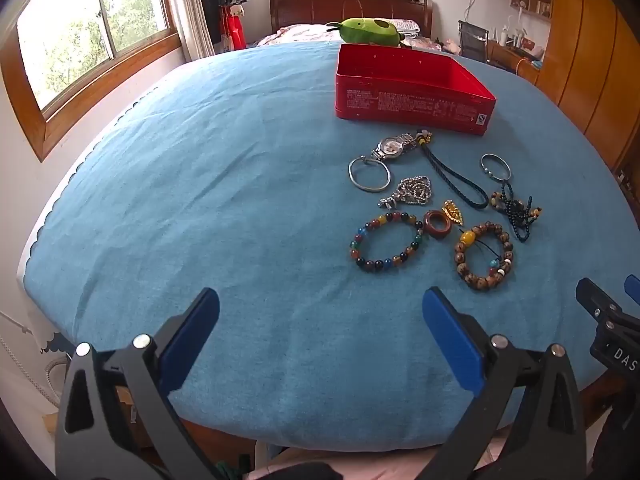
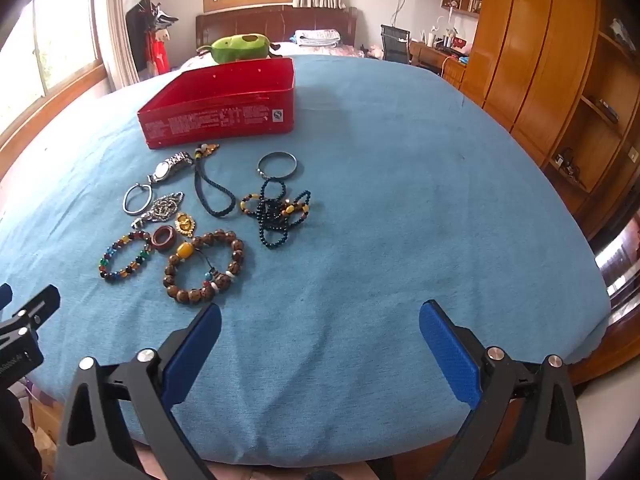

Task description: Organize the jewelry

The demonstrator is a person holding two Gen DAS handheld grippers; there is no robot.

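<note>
A red open tin box (image 1: 412, 104) (image 2: 216, 120) stands on the blue-covered table. In front of it lie a silver watch (image 1: 394, 147) (image 2: 170, 168), two silver bangles (image 1: 369, 174) (image 1: 496, 166), a silver chain (image 1: 412, 192), a dark cord (image 1: 456, 180), a colourful bead bracelet (image 1: 386, 242) (image 2: 124, 256), a brown bead bracelet (image 1: 484, 256) (image 2: 204, 266), a red-brown ring (image 1: 437, 224), a gold pendant (image 1: 452, 213) and dark beads (image 1: 516, 212) (image 2: 276, 212). My left gripper (image 1: 320, 320) is open and empty near the front edge. My right gripper (image 2: 320, 332) is open and empty, right of the brown bracelet.
A blue cloth (image 1: 200, 200) covers the round table. A green plush toy (image 1: 368, 32) lies behind the box. A bed, a window on the left and wooden cabinets (image 2: 540, 60) on the right surround the table. The right gripper's body shows at the left wrist view's edge (image 1: 612, 320).
</note>
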